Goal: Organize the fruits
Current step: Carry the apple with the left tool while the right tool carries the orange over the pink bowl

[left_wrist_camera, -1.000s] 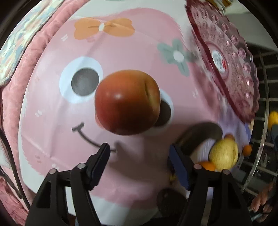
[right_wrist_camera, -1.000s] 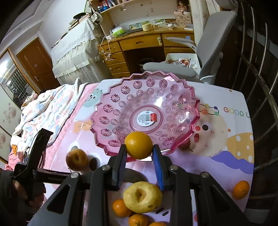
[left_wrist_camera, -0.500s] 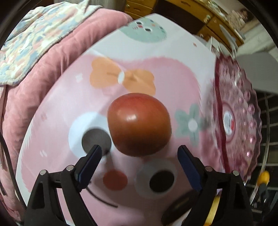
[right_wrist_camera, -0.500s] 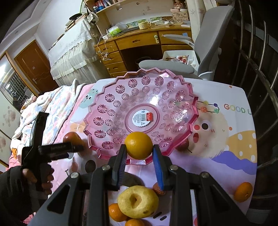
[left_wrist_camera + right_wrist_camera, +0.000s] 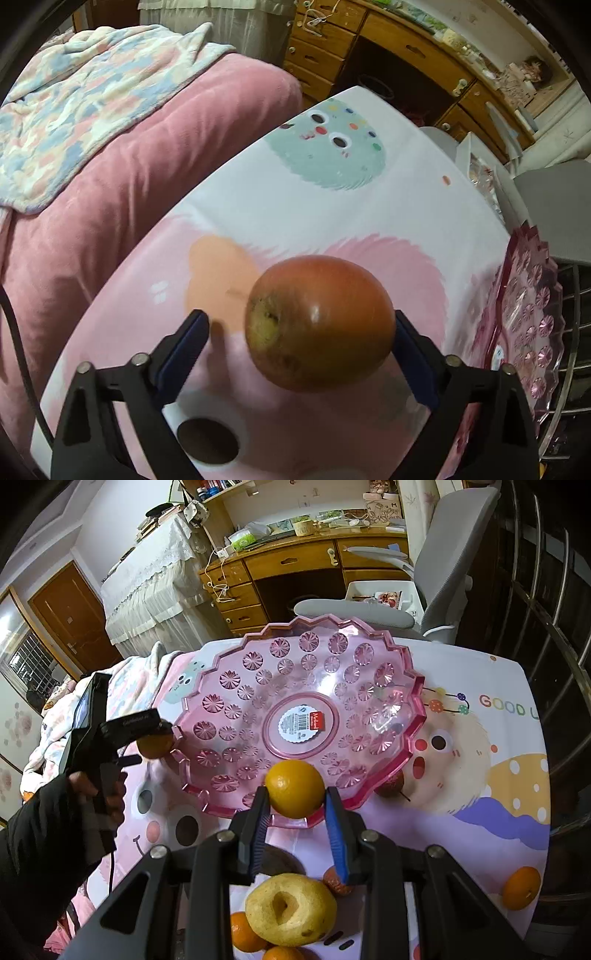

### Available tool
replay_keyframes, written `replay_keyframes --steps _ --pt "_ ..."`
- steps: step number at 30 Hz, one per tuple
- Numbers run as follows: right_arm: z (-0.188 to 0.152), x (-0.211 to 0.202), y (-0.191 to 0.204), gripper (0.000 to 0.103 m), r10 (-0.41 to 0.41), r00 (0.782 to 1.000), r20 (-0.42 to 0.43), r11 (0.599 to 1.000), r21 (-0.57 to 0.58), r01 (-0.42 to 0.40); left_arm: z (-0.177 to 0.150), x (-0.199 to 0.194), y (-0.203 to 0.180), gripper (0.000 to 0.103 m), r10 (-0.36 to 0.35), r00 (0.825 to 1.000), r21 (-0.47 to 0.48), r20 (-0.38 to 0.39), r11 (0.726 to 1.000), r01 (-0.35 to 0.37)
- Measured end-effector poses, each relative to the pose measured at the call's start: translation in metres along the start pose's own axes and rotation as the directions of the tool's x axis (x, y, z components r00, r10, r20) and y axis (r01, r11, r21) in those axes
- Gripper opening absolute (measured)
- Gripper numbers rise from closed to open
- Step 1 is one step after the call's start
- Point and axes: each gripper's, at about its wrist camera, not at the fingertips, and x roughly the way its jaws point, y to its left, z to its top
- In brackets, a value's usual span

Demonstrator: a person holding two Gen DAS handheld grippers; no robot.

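Observation:
A red-brown apple (image 5: 319,321) lies on the cartoon-print tablecloth (image 5: 332,206), between the fingers of my left gripper (image 5: 299,325). The jaws are closing: the right pad is at the apple's side, the left pad stands apart from it. From the right wrist view the left gripper (image 5: 147,727) is over that apple (image 5: 155,744), just left of the pink plastic tray (image 5: 415,686). My right gripper (image 5: 295,794) is shut on an orange (image 5: 294,788), held over the tray's near rim. The tray (image 5: 532,295) holds no fruit.
Near the front edge lie a yellow fruit (image 5: 291,914), small oranges (image 5: 242,932) (image 5: 521,888) and small red fruits (image 5: 389,784) (image 5: 334,882). A pink blanket (image 5: 110,184) borders the table on the left. A grey chair (image 5: 443,572) and a wooden desk (image 5: 295,557) stand behind.
My left gripper has travelled across the cloth after the apple and widened its jaws; the apple, first ahead of the fingers, now sits between them. The right gripper keeps still with its orange.

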Motion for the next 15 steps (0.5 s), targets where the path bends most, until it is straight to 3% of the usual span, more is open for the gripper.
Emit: replay_keyframes --steps 3,15 --pt "0.001 0.001 -0.001 0.03 -0.002 1.0 0.0 1.0 0.006 0.002 0.001 0.003 -0.007 0.072 -0.047 0.999 0.04 0.007 0.998 0.046" --pt "0.003 0.003 0.0 0.03 -0.005 1.0 0.001 1.0 0.006 0.005 -0.005 -0.002 -0.021 0.071 -0.009 0.998 0.144 0.067 0.99 -0.001"
